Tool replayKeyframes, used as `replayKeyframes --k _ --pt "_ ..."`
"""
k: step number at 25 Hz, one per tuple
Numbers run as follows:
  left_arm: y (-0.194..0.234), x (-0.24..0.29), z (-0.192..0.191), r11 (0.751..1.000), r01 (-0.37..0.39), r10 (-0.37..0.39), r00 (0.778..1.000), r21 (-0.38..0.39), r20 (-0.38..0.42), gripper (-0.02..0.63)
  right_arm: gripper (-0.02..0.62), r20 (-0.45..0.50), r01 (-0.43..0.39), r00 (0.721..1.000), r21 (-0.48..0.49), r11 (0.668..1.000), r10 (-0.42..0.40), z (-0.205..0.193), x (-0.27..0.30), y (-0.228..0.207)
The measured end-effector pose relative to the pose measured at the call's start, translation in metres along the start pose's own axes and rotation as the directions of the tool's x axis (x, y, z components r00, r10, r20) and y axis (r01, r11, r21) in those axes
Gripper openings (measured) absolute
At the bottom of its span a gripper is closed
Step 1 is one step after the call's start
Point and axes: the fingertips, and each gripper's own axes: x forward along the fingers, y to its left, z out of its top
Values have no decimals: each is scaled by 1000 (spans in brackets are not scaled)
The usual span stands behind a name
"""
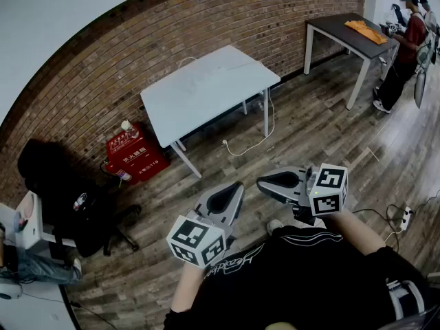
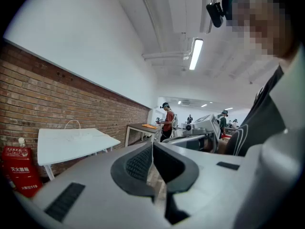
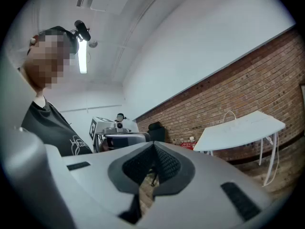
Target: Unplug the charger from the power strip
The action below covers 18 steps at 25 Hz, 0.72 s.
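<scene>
- Head view: you're holding both grippers close in front of your chest, over the wood floor. The left gripper [image 1: 238,186] and right gripper [image 1: 262,182] have their tips near each other but not touching.
- Left gripper view: jaws are pressed together w/ nothing btwn them. The other gripper sits just right of the tip.
- Right gripper view: same deal, jaws closed on nothing. The left one and its marker cube [image 3: 97,126] are just left of the tip.
- Charger and power strip: can't pick either out for sure, and neither gripper is anywhere near them.
- The white table [image 1: 206,88] is well out beyond both tips, against the brick wall [image 1: 227,19]. It's left of the left jaws and right of the right jaws in their own views.
- There's a thin white cord [image 2: 72,124] looped up on that tabletop.
- Another white cable [image 1: 265,133] hangs by the table's near leg. It ends in a plug [image 1: 225,143] on the floor, btwn the table and your grippers.
- A small white block [image 1: 405,216] w/ dark cables lies on the floor, well off to the right of the right gripper. It could be a strip, too small to tell.
- A red box [image 1: 134,155] sits by the wall, left of the table and well left of the left gripper.
- An office chair [image 1: 75,198] is further left.
</scene>
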Motion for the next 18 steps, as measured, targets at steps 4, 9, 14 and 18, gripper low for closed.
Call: replayKeyframes --k 4,9,14,18 --pt "-3 -8 0 1000 2 -2 1000 11 4 9 -3 7 2 1000 -9 1000 -1 0 1 10" --pt "-8 -13 7 1000 14 -14 1000 25 18 9 -3 6 6 1000 -19 1000 -6 6 0 18" --pt "-5 -11 15 999 26 -26 999 19 33 9 -3 23 52 998 -22 998 -51 16 0 11" --pt "-4 -7 11 999 35 -35 999 19 31 9 -3 33 74 997 -28 997 -73 12 -2 6"
